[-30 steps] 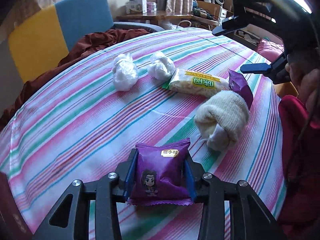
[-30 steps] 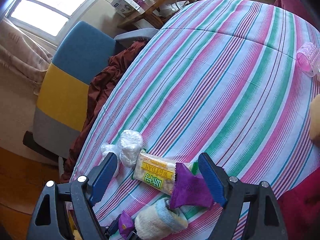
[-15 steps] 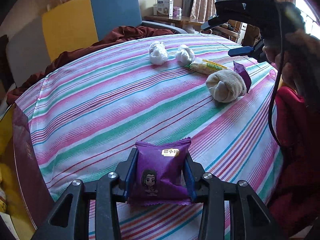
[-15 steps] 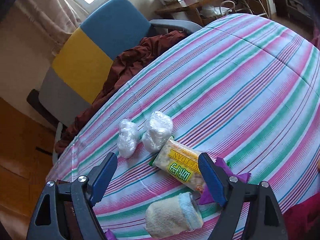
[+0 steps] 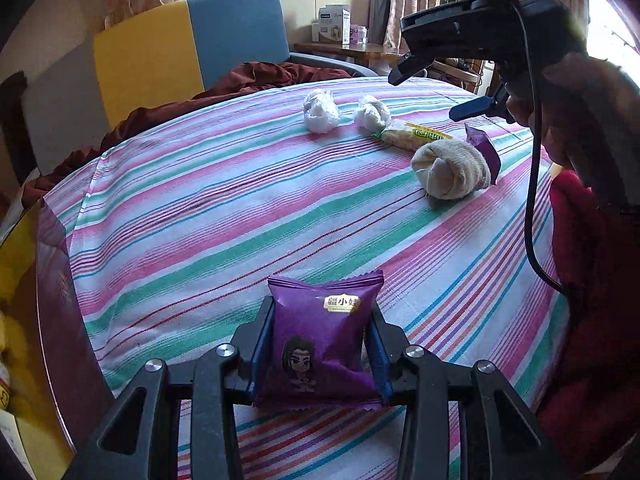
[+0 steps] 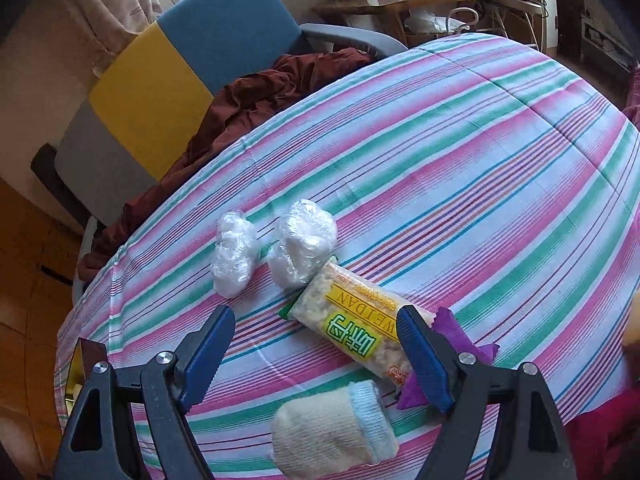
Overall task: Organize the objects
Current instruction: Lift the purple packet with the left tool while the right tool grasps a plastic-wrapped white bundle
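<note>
My left gripper (image 5: 318, 344) is shut on a purple snack packet (image 5: 320, 336) and holds it above the near edge of the striped table (image 5: 240, 216). My right gripper (image 6: 316, 344) is open and empty, hovering above a yellow-green snack bar (image 6: 352, 332), a rolled cream sock (image 6: 332, 432) and a second purple packet (image 6: 456, 340). Two white plastic-wrapped bundles (image 6: 236, 256) (image 6: 304, 240) lie beyond the bar. The left wrist view shows the right gripper (image 5: 432, 88) in the air over the sock (image 5: 450, 168), bar (image 5: 412, 136) and bundles (image 5: 320, 112).
A box with a dark red wall (image 5: 52, 280) stands at the table's left edge. A yellow and blue chair (image 5: 188, 48) with a dark red cloth (image 5: 240, 80) stands behind the table. A wooden side table (image 6: 400, 0) with boxes stands at the back.
My left gripper has pulled back with the purple packet toward the table's left edge, away from the other objects. My right gripper has shifted so the snack bar lies between its fingers.
</note>
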